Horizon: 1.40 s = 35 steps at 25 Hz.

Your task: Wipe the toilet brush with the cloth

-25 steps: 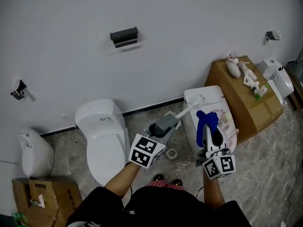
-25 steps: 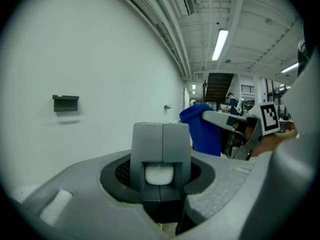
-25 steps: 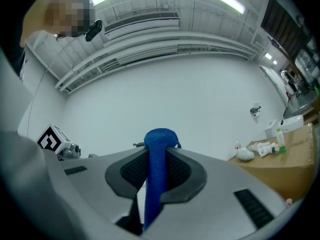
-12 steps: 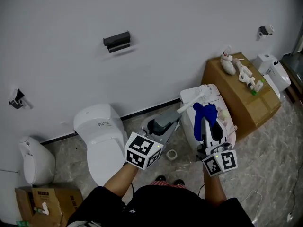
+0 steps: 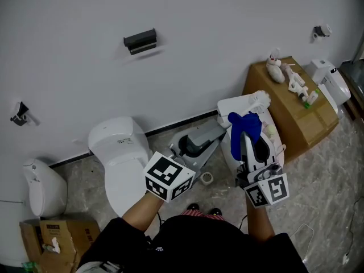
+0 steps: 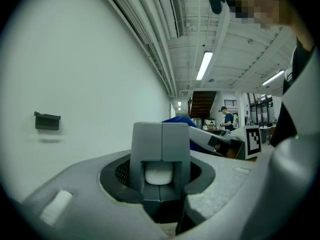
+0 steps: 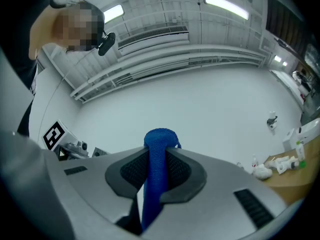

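— What is held on the left?
— The toilet brush (image 6: 159,174) is clamped by its white handle in the left gripper (image 6: 161,149), jaws set fairly wide around it. Its far end is raised beside the cloth (image 5: 244,124), near the wall (image 5: 187,16).
— And on the right?
— The blue cloth is pinched tightly in the right gripper (image 7: 159,159) and bunched over its tips

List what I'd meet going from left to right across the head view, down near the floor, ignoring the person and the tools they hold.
Small white fixture by the wall → white toilet → roll of tape → blue cloth → cardboard box.
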Each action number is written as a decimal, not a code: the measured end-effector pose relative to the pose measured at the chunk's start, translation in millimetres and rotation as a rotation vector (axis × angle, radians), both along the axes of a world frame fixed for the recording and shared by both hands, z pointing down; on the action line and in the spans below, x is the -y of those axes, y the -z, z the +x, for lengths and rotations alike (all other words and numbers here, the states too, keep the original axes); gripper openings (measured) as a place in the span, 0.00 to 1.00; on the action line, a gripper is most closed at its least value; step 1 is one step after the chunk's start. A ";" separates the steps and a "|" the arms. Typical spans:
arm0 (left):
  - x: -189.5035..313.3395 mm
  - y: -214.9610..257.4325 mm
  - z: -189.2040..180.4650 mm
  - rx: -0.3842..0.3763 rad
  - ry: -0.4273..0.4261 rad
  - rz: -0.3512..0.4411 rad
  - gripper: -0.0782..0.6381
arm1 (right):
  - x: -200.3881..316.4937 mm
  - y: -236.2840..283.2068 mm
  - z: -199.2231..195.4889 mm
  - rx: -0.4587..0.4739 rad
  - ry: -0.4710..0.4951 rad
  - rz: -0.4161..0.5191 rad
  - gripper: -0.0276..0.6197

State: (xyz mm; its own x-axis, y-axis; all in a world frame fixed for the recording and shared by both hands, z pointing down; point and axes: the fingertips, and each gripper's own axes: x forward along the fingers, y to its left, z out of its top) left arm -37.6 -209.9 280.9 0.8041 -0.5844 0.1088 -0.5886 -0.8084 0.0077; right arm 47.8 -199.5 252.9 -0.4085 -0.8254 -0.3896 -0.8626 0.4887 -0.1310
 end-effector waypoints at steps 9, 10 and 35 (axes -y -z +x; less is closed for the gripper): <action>-17.3 15.6 0.0 -0.032 -0.070 0.016 0.34 | -10.7 5.5 -20.6 -0.007 0.109 0.068 0.14; -19.6 16.6 -0.3 -0.037 -0.080 0.016 0.34 | -11.5 5.8 -23.0 -0.010 0.116 0.071 0.14; -36.8 36.7 -7.4 -0.070 -0.125 0.026 0.34 | -18.7 18.2 -37.0 -0.096 0.077 0.133 0.14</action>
